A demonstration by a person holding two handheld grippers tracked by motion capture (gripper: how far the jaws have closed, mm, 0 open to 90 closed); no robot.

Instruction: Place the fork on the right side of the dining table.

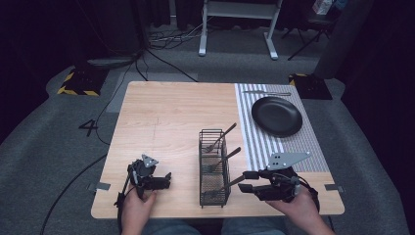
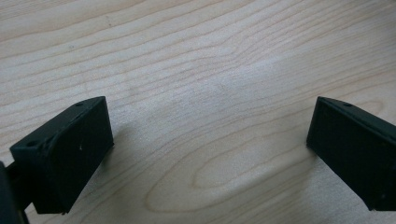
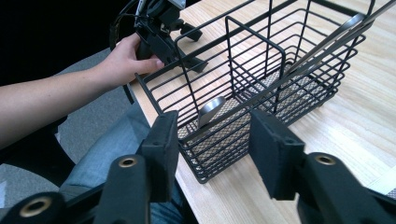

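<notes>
Table-setting barely begun: right tongs [image 1: 245, 180], half-open and gripping nothing, straddle a steel utensil handle [image 1: 234, 182] in the black wire caddy [image 1: 214, 196]; a black plate [image 1: 277, 115] and one utensil [image 1: 266, 93] sit on the striped placemat [image 1: 313, 147]. Left tongs [image 2: 205, 154] rest open on the wooden surface [image 1: 166, 117].

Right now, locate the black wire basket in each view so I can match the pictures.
High view: wire basket at bottom centre, beside the right gripper.
Left gripper view: bare tabletop between open jaws.
Right gripper view: basket upper centre, ahead of the jaws.
Shared landmark: the light wooden tabletop.
</notes>
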